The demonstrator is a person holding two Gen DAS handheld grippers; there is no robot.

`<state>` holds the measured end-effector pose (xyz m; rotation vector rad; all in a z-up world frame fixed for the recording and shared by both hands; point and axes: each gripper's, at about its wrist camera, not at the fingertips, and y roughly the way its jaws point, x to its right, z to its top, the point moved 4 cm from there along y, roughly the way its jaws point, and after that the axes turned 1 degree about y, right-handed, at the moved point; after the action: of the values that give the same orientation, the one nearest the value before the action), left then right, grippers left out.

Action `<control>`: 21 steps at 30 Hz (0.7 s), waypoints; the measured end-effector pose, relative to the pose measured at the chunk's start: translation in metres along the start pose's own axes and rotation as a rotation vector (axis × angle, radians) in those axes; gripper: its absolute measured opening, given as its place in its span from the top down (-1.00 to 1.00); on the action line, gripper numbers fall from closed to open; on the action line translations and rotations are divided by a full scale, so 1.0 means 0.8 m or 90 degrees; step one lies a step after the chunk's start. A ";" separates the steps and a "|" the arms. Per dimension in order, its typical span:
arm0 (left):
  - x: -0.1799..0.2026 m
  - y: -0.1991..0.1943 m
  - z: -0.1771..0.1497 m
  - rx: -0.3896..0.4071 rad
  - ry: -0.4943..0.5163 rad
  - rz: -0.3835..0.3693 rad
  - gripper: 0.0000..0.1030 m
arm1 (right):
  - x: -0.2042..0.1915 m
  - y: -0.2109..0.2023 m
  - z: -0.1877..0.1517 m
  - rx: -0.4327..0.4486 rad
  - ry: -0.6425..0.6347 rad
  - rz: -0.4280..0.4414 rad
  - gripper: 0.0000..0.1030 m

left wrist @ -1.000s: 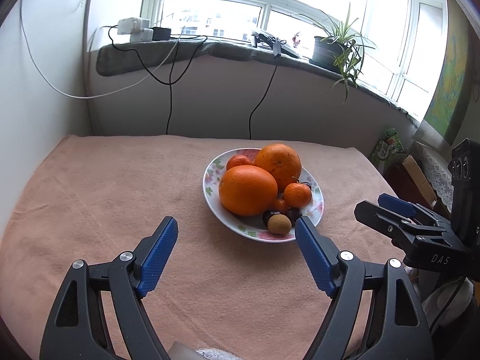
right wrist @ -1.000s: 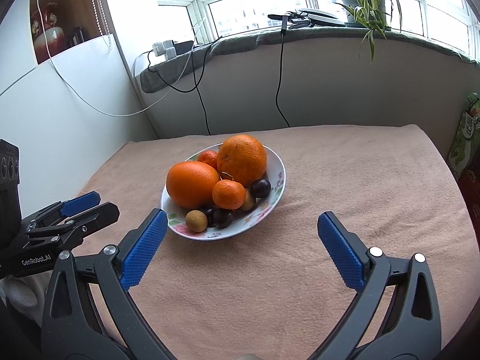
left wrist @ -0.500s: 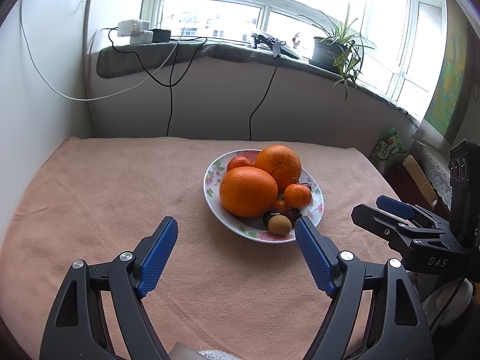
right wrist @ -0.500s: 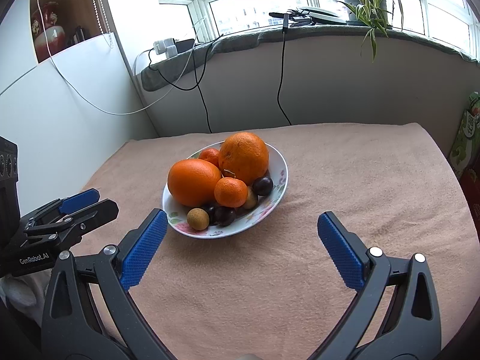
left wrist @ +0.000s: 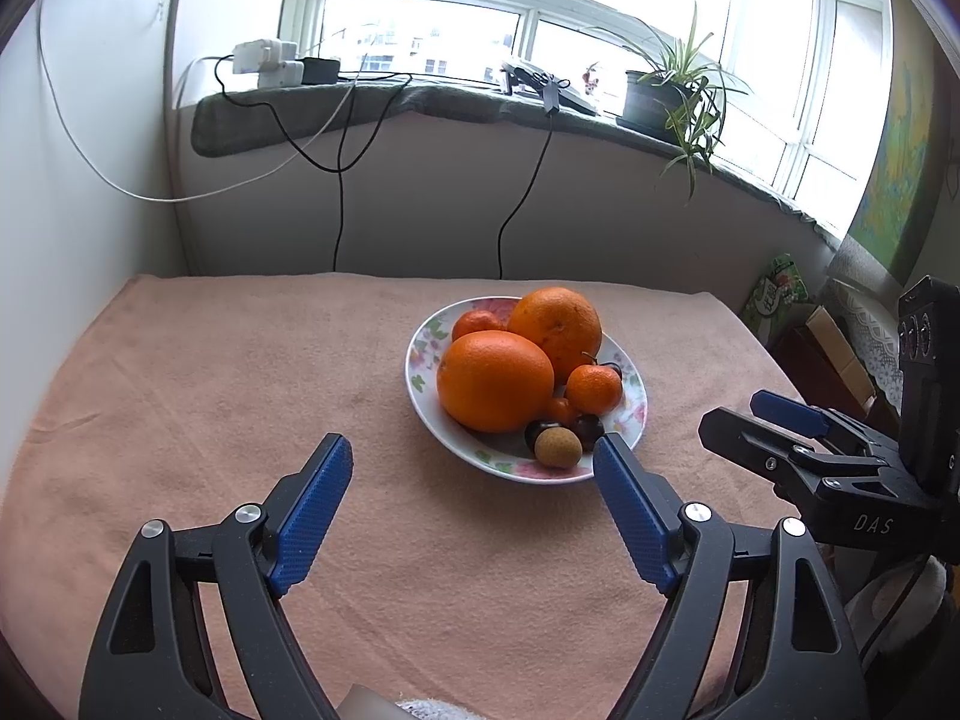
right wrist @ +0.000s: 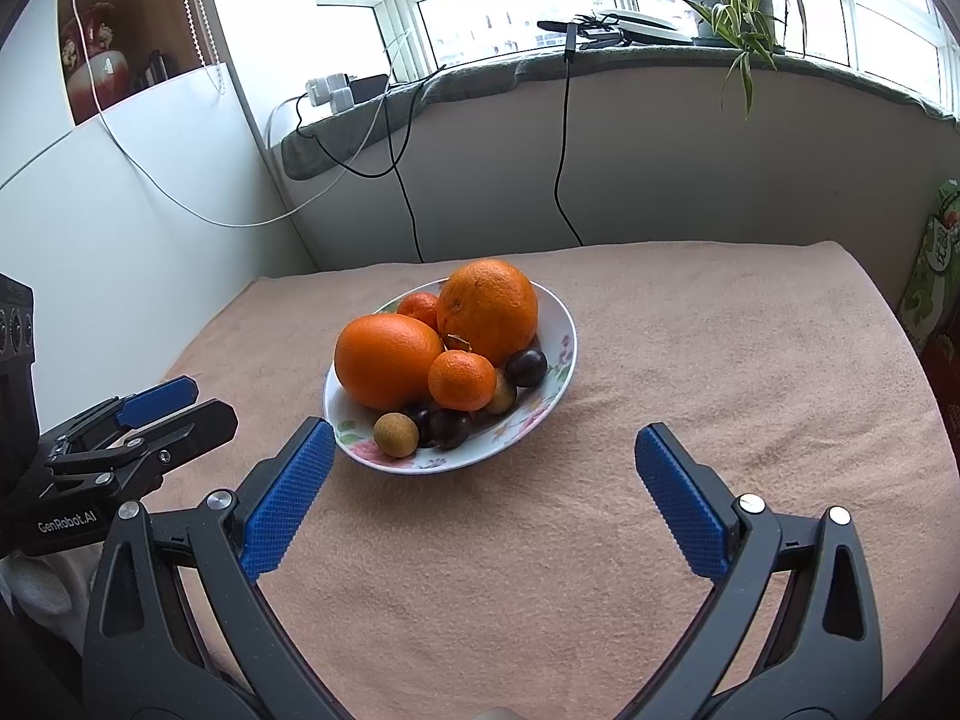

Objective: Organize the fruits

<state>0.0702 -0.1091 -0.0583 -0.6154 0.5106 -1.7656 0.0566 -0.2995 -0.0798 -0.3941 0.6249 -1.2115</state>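
Observation:
A flowered plate (left wrist: 420,354) (right wrist: 564,330) stands mid-table on the pink cloth. It holds two big oranges (left wrist: 495,381) (right wrist: 387,366), a mandarin (left wrist: 593,389) (right wrist: 461,379), a tan longan (left wrist: 558,447) (right wrist: 395,434) and dark plums (right wrist: 449,426). My left gripper (left wrist: 471,447) hovers just short of the plate's near rim; its jaws are opening and nothing is between them. My right gripper (right wrist: 485,432) is wide open and empty, also short of the plate. Each gripper shows at the edge of the other's view: the right gripper (left wrist: 735,411) and the left gripper (right wrist: 210,401).
Bare pink cloth (left wrist: 210,372) lies left of the plate, and more (right wrist: 750,348) to its right. A wall with hanging cables (left wrist: 339,210) closes the far side. A potted plant (left wrist: 672,96) stands on the windowsill. Boxes (left wrist: 834,342) stand beyond the table's right edge.

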 end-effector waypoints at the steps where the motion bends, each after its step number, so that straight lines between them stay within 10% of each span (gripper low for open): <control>1: 0.000 0.000 0.000 0.000 0.000 0.000 -0.61 | 0.000 0.000 0.000 0.000 -0.001 0.000 -0.98; 21: 0.003 0.000 0.000 0.000 0.006 -0.003 -0.61 | 0.001 0.002 -0.003 -0.006 0.005 -0.001 -0.98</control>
<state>0.0697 -0.1113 -0.0582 -0.6094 0.5157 -1.7738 0.0564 -0.2995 -0.0832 -0.3972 0.6376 -1.2126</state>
